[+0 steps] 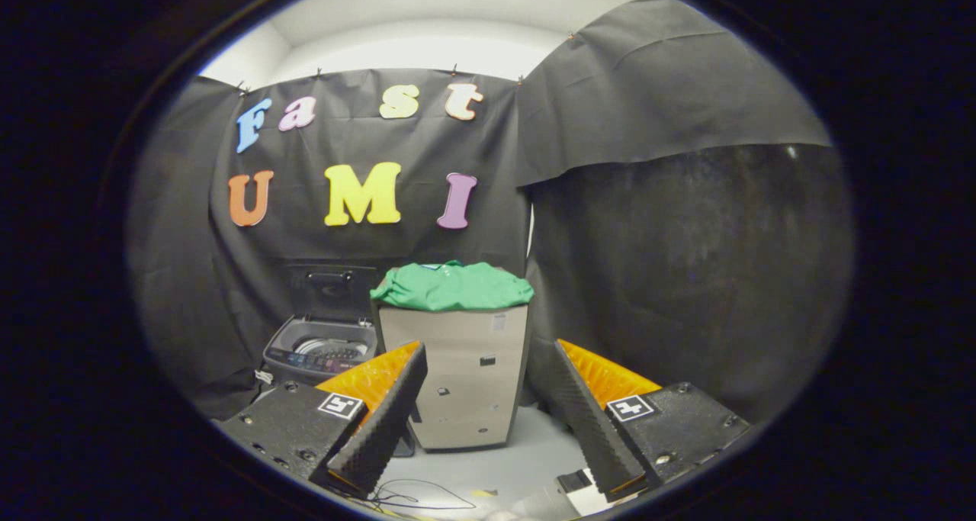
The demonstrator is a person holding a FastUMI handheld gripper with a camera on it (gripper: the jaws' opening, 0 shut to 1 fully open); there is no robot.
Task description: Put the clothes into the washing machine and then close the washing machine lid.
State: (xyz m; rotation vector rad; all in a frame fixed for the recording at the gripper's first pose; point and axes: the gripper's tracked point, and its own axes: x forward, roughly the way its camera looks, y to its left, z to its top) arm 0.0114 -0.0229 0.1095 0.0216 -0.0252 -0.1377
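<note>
- Gripper (488,368): held level and aimed straight ahead toward the booth's back wall; its two fingers (381,422) stand wide apart with nothing between them.
- Fingers: flat, wedge-shaped plates with ribbed inner faces, each mounted on a bolted block carrying a square printed marker.
- Clothes (453,286): a green garment of soft, creased fabric, loosely folded, lying on top of a cabinet (467,384). It sits beyond the fingers and above the gap between them, well apart from both tips.
- Cabinet: a tall, boxy, pale unit with smooth flat sides and a few small stickers on its front; it stands on the floor (534,445) straight ahead of the gap.
- Washing machine (320,349): a top-loading unit just beside the cabinet, beyond the left finger. Its dark lid (329,291) stands raised upright against the wall, and the round metal drum (329,347) shows inside the opening.
- Floor: smooth and pale grey, with a thin dark cable (427,494) lying near the fingers.
</note>
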